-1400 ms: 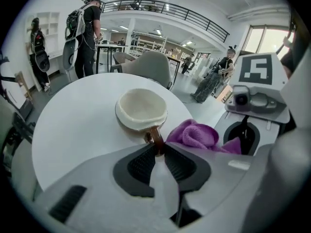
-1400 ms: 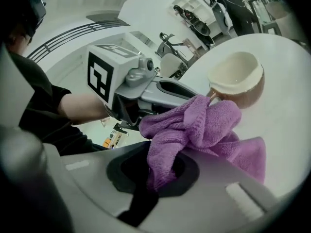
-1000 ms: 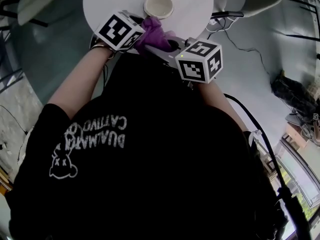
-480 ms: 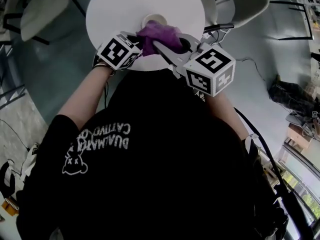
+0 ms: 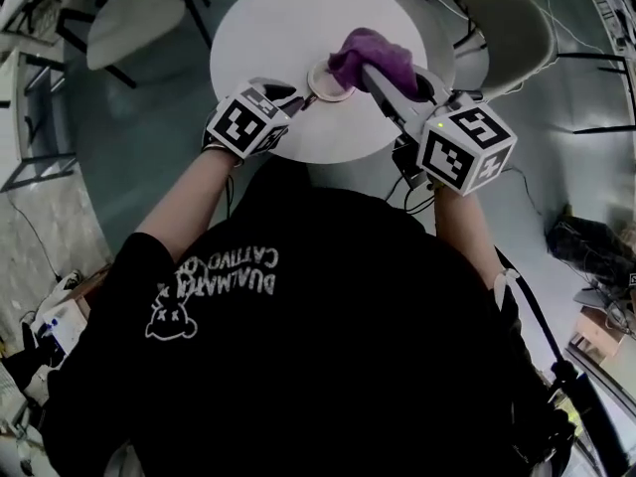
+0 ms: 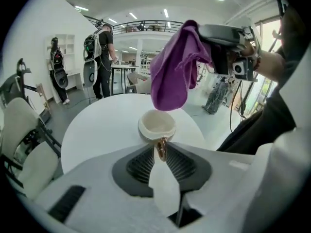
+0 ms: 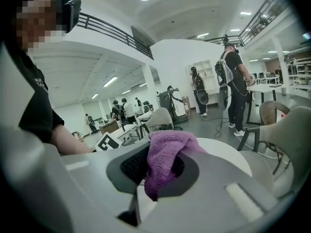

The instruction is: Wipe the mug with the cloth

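White round table (image 5: 298,28) bears upright mug (image 6: 156,125). Right gripper (image 7: 158,171) clamps purple cloth (image 6: 172,72), hanging just over the mug. Left gripper (image 6: 161,152) jaws opening, mug handle between them. Wipe not yet begun; next, lower cloth onto rim

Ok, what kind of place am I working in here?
Probably an open-plan office or lab hall: a round white table with chairs, a railed mezzanine overhead, and people wearing backpack rigs.
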